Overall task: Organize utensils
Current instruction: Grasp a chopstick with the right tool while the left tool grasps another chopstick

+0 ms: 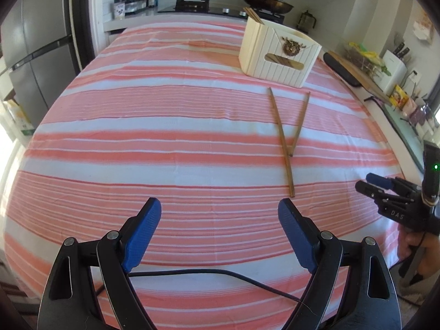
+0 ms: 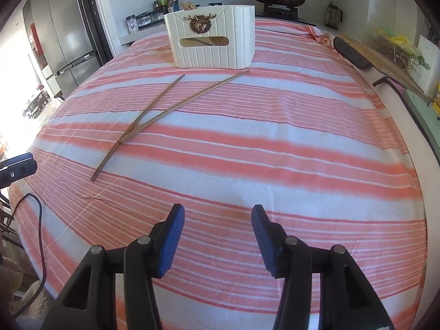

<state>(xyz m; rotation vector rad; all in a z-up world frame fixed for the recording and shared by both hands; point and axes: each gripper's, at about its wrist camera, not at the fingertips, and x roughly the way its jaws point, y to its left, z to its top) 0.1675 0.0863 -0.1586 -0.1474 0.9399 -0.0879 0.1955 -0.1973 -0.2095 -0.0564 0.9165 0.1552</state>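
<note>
My left gripper (image 1: 219, 206) hovers low over the worktop (image 1: 137, 143), which is covered by a pink-and-white striped cloth, and its blue fingers (image 1: 143, 231) stand wide apart with nothing between them. My right gripper (image 2: 218, 213) hangs over the near part of the same cloth, its fingers (image 2: 172, 236) also spread wide and holding nothing. From the left wrist view the right gripper (image 1: 368, 183) shows at the far right edge, beyond the side of the cloth, with my hand (image 1: 418, 247) wrapped around its handle. Two wooden chopsticks lie loose on the cloth ahead of both grippers: the longer chopstick (image 1: 282, 137) runs away from me toward the holder, and the shorter chopstick (image 1: 300, 122) leans in from the right, its near tip touching the longer one so the pair forms a narrow V. Past their far tips sits the white utensil holder (image 1: 275, 57), a ribbed box with a gold ornament on its front and a slot through which wooden pieces show; more chopsticks (image 1: 253, 15) stick up from its back corner. A black cable (image 1: 220, 272) trails across the cloth just below my left fingers. Behind the worktop a pan (image 1: 266, 1) rests on a stove.
</note>
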